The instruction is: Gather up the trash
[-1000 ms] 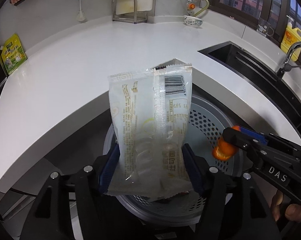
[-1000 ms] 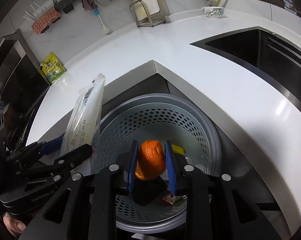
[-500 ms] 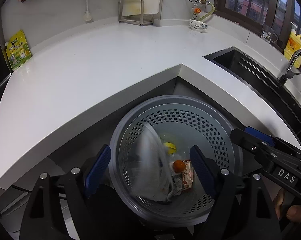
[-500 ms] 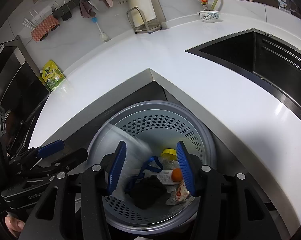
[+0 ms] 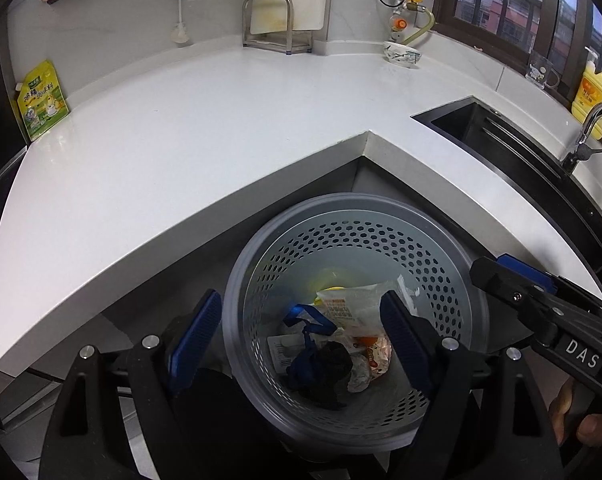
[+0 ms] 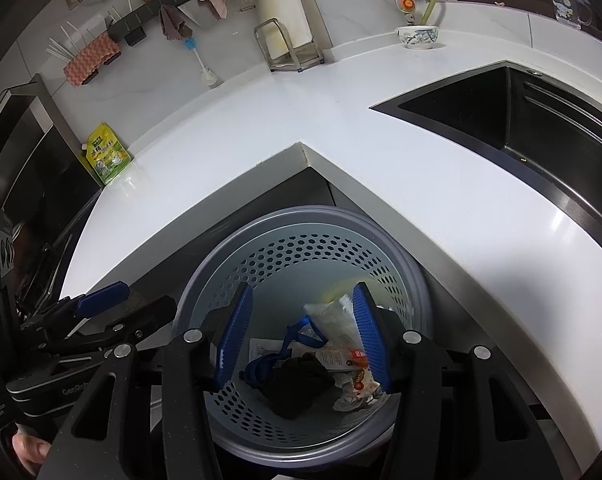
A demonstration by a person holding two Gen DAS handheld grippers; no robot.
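1. Bin (image 5: 355,240): round, grey plastic, wide smooth rim, walls punched with hexagonal holes; it sits on the floor in the inner corner of the counter (image 5: 181,148), which is white, glossy and L-shaped.
2. Trash lies at the bin bottom: clear crinkled wrapper (image 5: 353,306) with orange print, black cloth lump (image 5: 325,372), blue strap (image 5: 307,320), white printed wrapper (image 5: 371,360) with red-orange marks, and a bit of yellow behind. The print is too small to read.
3. Left gripper (image 5: 301,340): black frame with silver bolts and ribbed blue pads (image 5: 195,336). Jaws spread wide, nothing between them, over the bin mouth.
4. Right gripper (image 6: 301,336): same build, jaws apart, holding nothing, over the bin. Its blue pads (image 6: 235,336) frame the trash.
5. Left view only: faucet (image 5: 589,128) in chrome, a yellow soap jug (image 5: 593,92), window with buildings outside, and "DAS" on the right gripper's body.
6. Right view only: wall rail (image 6: 173,4) with hung cloths, a pink zigzag sponge (image 6: 91,60), a dark appliance at the left edge, more of the black sink (image 6: 521,120), and partial "GenRob" lettering on the left gripper's body.
7. Both views: green-yellow pouch (image 5: 41,100) with Chinese print against the wall, metal rack (image 5: 277,20) holding a white board, patterned bowl (image 5: 403,54), bottle brush (image 5: 179,12).
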